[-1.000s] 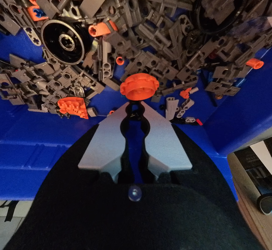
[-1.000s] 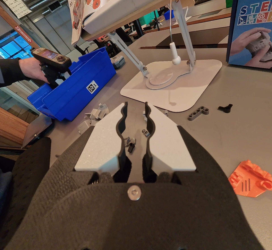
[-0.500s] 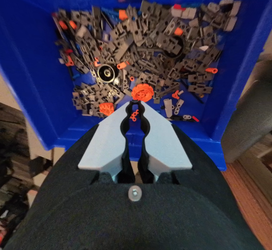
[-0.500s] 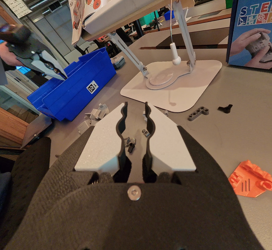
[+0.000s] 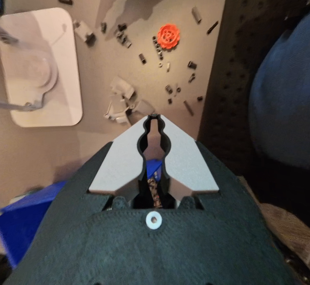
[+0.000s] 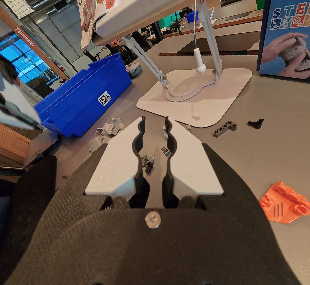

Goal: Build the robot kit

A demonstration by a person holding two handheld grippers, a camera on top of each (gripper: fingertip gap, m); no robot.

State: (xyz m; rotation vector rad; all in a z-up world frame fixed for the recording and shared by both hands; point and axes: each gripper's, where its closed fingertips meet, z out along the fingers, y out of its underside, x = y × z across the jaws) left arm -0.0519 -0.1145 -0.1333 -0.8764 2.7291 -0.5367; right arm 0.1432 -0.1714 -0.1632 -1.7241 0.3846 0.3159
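Found the left tongs (image 5: 153, 116) clenched at the very tips on a tiny dark plastic stub (image 5: 153, 115), laid crosswise between the two tips, with its long axis running side to side; too small and blurred to tell its kind. Held it above the grey tabletop (image 5: 94, 142), touching nothing else. Noted, far left of those tips, the white rounded metal base of a stand (image 5: 50, 69), and behind and left, under the tongs' body, a blue plastic bin (image 5: 25, 216). Spotted just ahead and a little left of the tips a pale grey cluster of joined plastic parts (image 5: 120, 102). Saw farther ahead and slightly right, well apart from the tips, an orange round toothed plastic wheel (image 5: 168, 36) lying flat among scattered small dark pins. Found the right tongs (image 6: 155, 119) released, jaws standing apart and grasping nothing, low over the same table. Saw left of them the blue bin (image 6: 83, 104), and between the fingers, near their roots, a few small grey and black connector pieces (image 6: 148, 163) on the table. Noted ahead and right the white stand base (image 6: 209, 107), then a grey bent plastic beam with holes (image 6: 224, 128), a small black piece (image 6: 255, 122), and nearest on the right an orange ribbed plastic panel (image 6: 285, 204).
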